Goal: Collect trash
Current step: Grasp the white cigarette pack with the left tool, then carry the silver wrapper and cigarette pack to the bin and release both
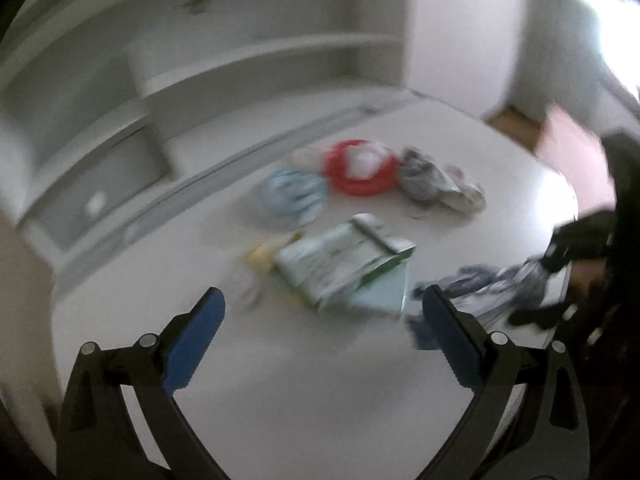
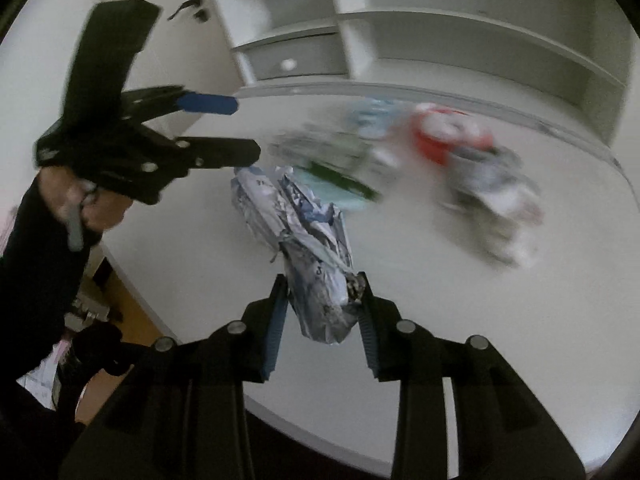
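the right gripper [image 2: 322, 280] is clamped on a crumpled blue-and-white wrapper [image 2: 304, 240], pinched between its two pads near the wrapper's lower end, with the rest of the crumple sticking forward over the white table [image 2: 400, 280]. the left gripper [image 1: 322, 306] hangs above the table with its fingers spread wide and nothing between them; in the right wrist view it shows from the side, likewise apart. so the step in hand looks like carrying off one picked-up piece of trash while the other hand is free for the next. the rest of the trash lies near the middle of the table: a flattened green-and-white carton [image 1: 344, 260] nearest the left gripper, a small yellow piece [image 1: 260, 258] just beside it, a pale blue wrapper [image 1: 290, 194], a red ring-shaped item [image 1: 360, 172] with something white in it, and a grey crumpled bag [image 1: 440, 184]. both views are smeared by motion, so what these pieces really are is only a guess. no bin shows in either view. the next move probably calls for taking the held wrapper to wherever trash goes, and lowering the left gripper onto the carton.
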Demonstrator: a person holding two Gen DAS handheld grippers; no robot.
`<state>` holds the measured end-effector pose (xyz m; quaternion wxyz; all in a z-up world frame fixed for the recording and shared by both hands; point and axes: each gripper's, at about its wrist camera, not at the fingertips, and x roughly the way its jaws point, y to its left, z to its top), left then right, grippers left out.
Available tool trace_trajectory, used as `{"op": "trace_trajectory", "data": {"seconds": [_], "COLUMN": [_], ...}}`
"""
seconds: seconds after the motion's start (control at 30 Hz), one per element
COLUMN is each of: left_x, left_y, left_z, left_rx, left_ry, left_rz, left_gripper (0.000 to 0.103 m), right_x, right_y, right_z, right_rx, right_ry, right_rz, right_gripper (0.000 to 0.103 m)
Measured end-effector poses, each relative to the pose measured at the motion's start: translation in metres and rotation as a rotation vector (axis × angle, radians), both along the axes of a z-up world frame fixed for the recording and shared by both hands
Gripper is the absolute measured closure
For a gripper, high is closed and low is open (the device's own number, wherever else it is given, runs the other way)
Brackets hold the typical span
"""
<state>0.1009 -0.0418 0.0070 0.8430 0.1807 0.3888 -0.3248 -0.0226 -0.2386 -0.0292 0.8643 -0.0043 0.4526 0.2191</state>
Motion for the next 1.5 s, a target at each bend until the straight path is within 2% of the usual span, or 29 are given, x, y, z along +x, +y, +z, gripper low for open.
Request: {"op": "trace_trajectory", "data": {"seconds": [0.07,0.13,0.37,0.43,0.47,0.5,0.57,0.73,0.87,0.97,1.1,1.2,1.37,1.5], "left_x": [0.013,0.027,0.054,0.055,0.056,0.055,0.053,0.039,0.028,0.017,0.0,-0.017,-0.058,-0.094], "left_y": [-0.02,-0.034,-0.052,-0.052,-0.052,-0.053,-0.055,-0.058,-0.058,-0.057,-0.068,-0.1,-0.192,-0.281], "left_z": [-0.008,-0.017,-0.044,-0.044,-0.043,-0.042,-0.04,-0.038,-0.028,-0.012,0.01,0.025,0.041,0.032], "left_rx": [0.064,0.106,0.177,0.167,0.163,0.156,0.137,0.141,0.124,0.088,0.033,-0.001,-0.084,-0.111], "left_ry": [-0.021,-0.006,0.045,0.055,0.053,0.055,0.08,0.069,0.054,0.032,0.015,-0.006,-0.022,0.006], "left_rz": [-0.055,-0.091,-0.135,-0.138,-0.134,-0.134,-0.148,-0.156,-0.124,-0.094,-0.075,-0.106,-0.285,-0.437], "left_gripper": [0.007,0.007,0.007,0.008,0.012,0.023,0.031,0.032,0.032,0.032,0.032,0.032,0.032,0.032], "right_x": [-0.005,-0.013,-0.032,-0.033,-0.035,-0.036,-0.038,-0.038,-0.042,-0.047,-0.055,-0.066,-0.102,-0.144], "right_y": [-0.017,-0.036,-0.07,-0.075,-0.077,-0.078,-0.081,-0.08,-0.085,-0.097,-0.133,-0.172,-0.253,-0.314], "right_z": [-0.001,-0.002,-0.006,-0.007,-0.007,-0.006,-0.005,-0.001,0.005,0.01,0.017,0.02,0.011,-0.009], "right_rx": [-0.003,0.004,0.022,0.026,0.028,0.028,0.033,0.035,0.038,0.04,0.044,0.039,0.007,-0.014], "right_ry": [0.001,0.002,-0.007,-0.007,-0.007,-0.009,-0.014,-0.03,-0.048,-0.065,-0.089,-0.107,-0.103,-0.074], "right_rz": [-0.036,-0.072,-0.141,-0.154,-0.159,-0.161,-0.167,-0.17,-0.188,-0.223,-0.325,-0.445,-0.713,-0.928], "right_gripper": [0.069,0.069,0.069,0.069,0.069,0.069,0.069,0.069,0.069,0.069,0.069,0.069,0.069,0.069]}}
